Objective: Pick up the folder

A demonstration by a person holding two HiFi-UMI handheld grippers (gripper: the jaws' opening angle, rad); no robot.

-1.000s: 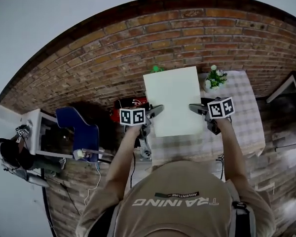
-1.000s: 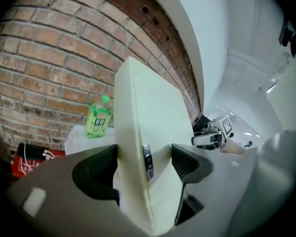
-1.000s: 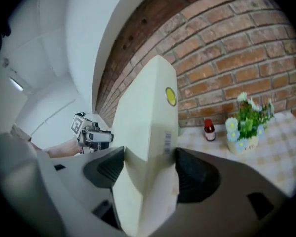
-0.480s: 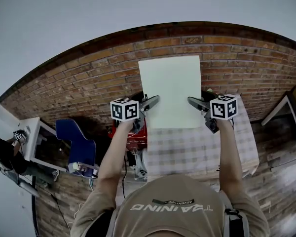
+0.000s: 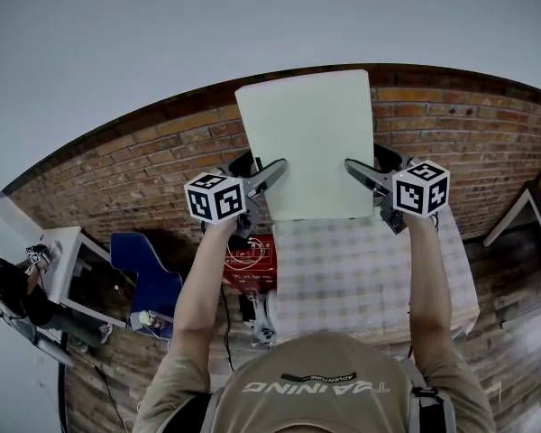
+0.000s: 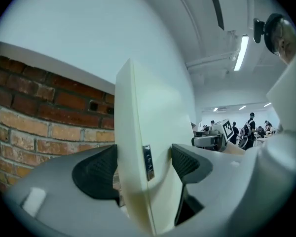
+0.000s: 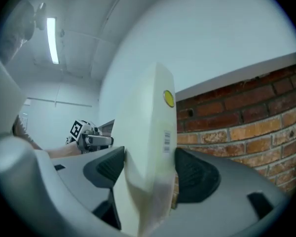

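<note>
Red brick wall [image 5: 144, 165] behind, checked tablecloth [image 5: 370, 269] below: pale cream flat rectangular card folder [image 5: 307, 142] aloft, clear of the cloth.
Stands upright, long axis vertical, squarely between left gripper [image 5: 272, 171] and right gripper [image 5: 357, 171], equally near both; clamped at each lower side edge, dark ribbed pads [image 6: 96, 174] pressed to smooth, stiff, thick board. Carries a round yellow sticker [image 7: 168, 98] on the right edge.

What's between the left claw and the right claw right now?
The flat cream folder spans that gap in the head view; the left claw pinches its left edge, the right claw its right edge.
</note>
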